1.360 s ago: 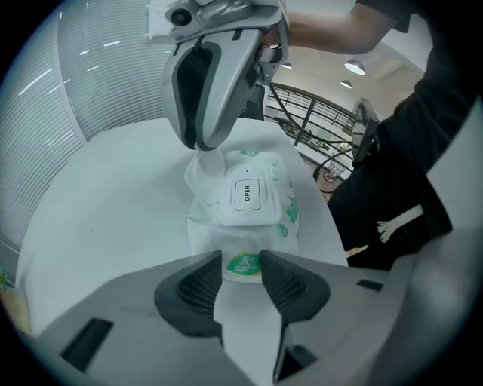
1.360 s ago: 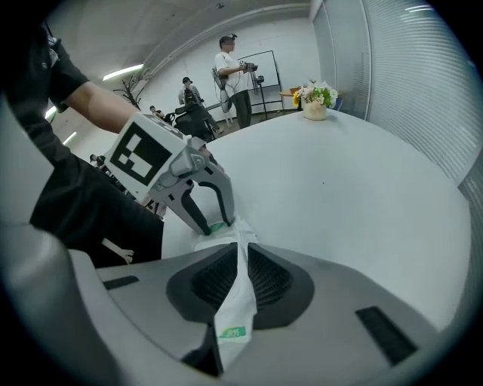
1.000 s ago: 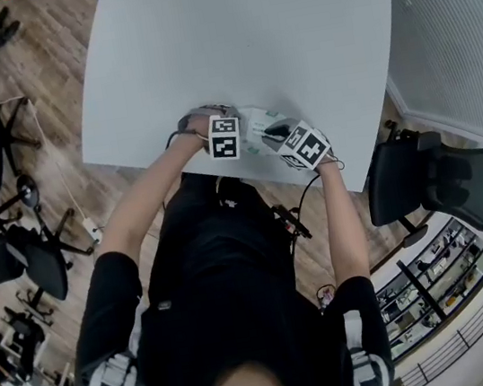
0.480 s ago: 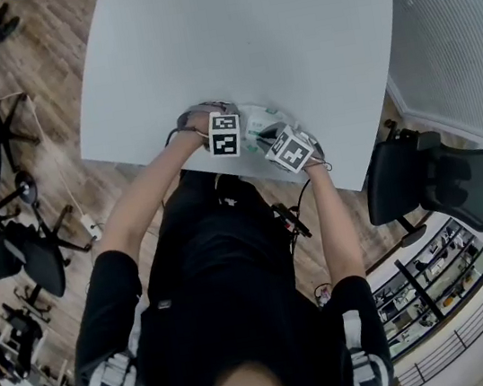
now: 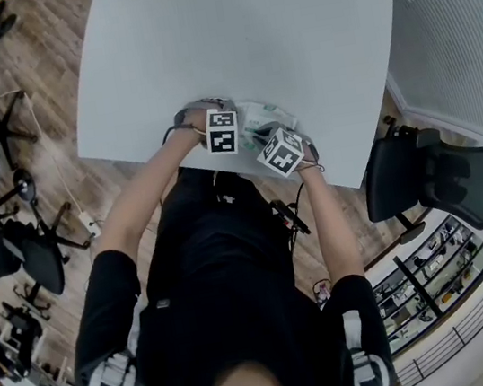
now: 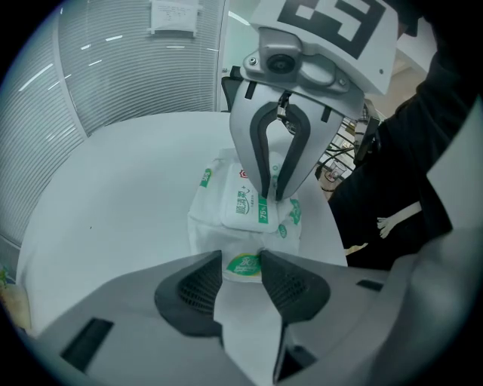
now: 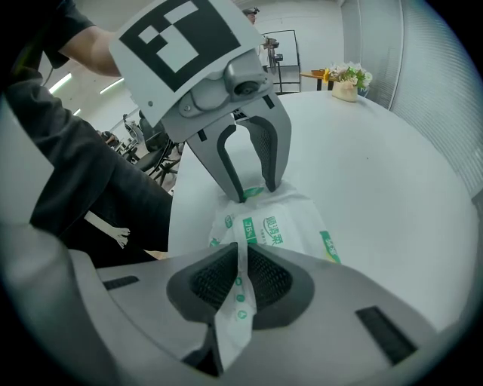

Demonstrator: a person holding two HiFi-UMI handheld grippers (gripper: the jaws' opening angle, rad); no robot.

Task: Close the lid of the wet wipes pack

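So the wet wipes pack [image 7: 283, 226] is a soft white pouch with green print and a green "75%" strip. It's lying flat on the desk [image 5: 245, 41], close to the edge nearest the person. The white lid [image 6: 241, 205] on top looks flat down. One thin end seam is pinched in the fingers [image 7: 215, 280] of the right gripper [image 7: 241, 262], which have just been closing. The other end, with a round green logo, is clamped by the left gripper [image 6: 243, 264].
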